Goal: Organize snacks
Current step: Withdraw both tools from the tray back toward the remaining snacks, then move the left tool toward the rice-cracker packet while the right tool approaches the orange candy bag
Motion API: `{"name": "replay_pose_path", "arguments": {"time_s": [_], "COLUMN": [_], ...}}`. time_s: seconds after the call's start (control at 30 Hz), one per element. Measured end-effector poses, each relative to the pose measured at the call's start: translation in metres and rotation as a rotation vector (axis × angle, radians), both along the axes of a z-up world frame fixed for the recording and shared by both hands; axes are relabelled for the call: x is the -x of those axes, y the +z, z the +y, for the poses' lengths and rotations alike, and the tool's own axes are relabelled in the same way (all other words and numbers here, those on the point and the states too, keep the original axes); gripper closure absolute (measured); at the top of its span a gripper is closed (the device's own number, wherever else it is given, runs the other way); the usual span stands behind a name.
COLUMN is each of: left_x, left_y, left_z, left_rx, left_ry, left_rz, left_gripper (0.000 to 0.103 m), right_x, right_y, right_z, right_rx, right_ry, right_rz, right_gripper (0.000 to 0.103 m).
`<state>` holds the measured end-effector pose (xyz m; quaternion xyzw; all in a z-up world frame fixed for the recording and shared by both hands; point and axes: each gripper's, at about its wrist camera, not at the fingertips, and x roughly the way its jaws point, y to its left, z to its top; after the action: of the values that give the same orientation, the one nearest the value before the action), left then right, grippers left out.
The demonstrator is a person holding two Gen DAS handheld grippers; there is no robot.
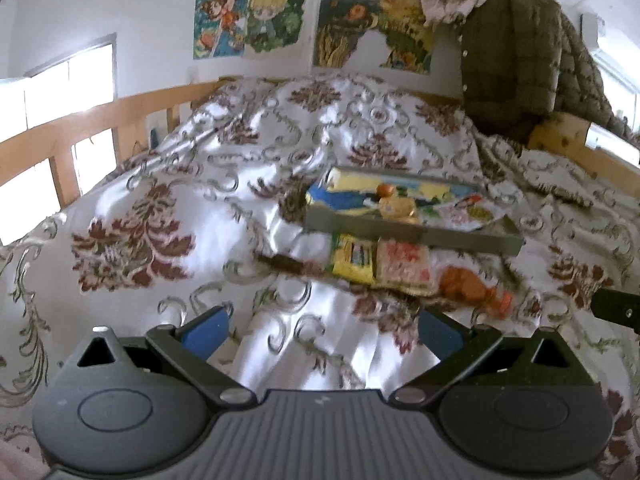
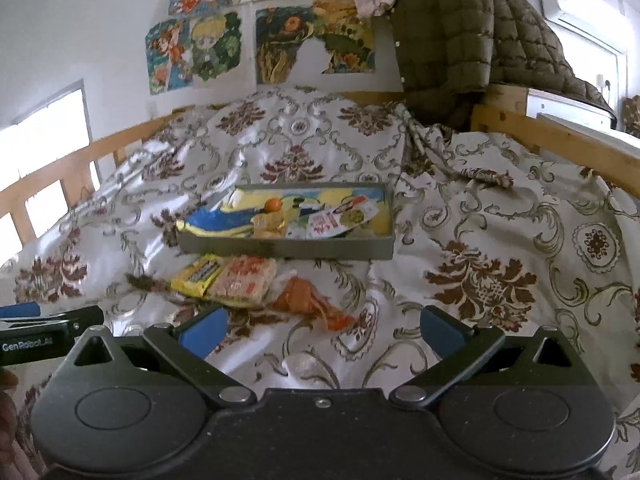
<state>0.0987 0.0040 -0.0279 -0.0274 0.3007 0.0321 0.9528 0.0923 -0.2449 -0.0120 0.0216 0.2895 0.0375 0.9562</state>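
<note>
Both wide open and empty, left gripper [image 1: 322, 332] and right gripper [image 2: 322, 330] hover short of the snacks; the shallow grey rectangular tray [image 2: 288, 249] sits mid-bed on the floral satin bedspread [image 2: 480, 240], part-filled. Yellow foil packet [image 2: 197, 278], pink wafer pack [image 2: 244, 284] and orange wrapped snack [image 2: 298, 294] wait along its near edge, presumably queued for loading.

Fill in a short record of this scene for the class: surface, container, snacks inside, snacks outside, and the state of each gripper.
surface: patterned bedspread
container: grey tray, resting on the bedspread
inside tray: blue-yellow bag, white packet, small orange item
outside tray, near side: yellow packet, pink packet, orange packet
left gripper: open, holding nothing
right gripper: open, holding nothing
</note>
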Motion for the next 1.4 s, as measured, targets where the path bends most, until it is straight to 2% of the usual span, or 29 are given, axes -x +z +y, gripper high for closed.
{"name": "replay_pose_path", "arguments": {"time_s": [0.43,0.7,1.17,1.4], "left_x": [-0.009,-0.017,-0.035,-0.050], "left_y": [-0.012,-0.017,-0.025,-0.031], "left_z": [-0.001,0.003,0.012,0.012], "left_rx": [-0.039,-0.001,0.059,0.054], "left_ry": [0.044,0.061,0.080,0.068], "left_rz": [0.094,0.151,0.141,0.144], "left_gripper": [0.000,0.000,0.000,0.000], "right_x": [-0.015,-0.023,-0.046,-0.063], "right_y": [-0.023,-0.033,-0.033,-0.032], "right_z": [0.014,0.025,0.032,0.033], "right_rx": [0.038,0.053,0.060,0.070], "right_ry": [0.039,0.075,0.108,0.126], "right_rz": [0.107,0.144,0.142,0.133], "right_gripper": [0.001,0.001,0.001,0.001]}}
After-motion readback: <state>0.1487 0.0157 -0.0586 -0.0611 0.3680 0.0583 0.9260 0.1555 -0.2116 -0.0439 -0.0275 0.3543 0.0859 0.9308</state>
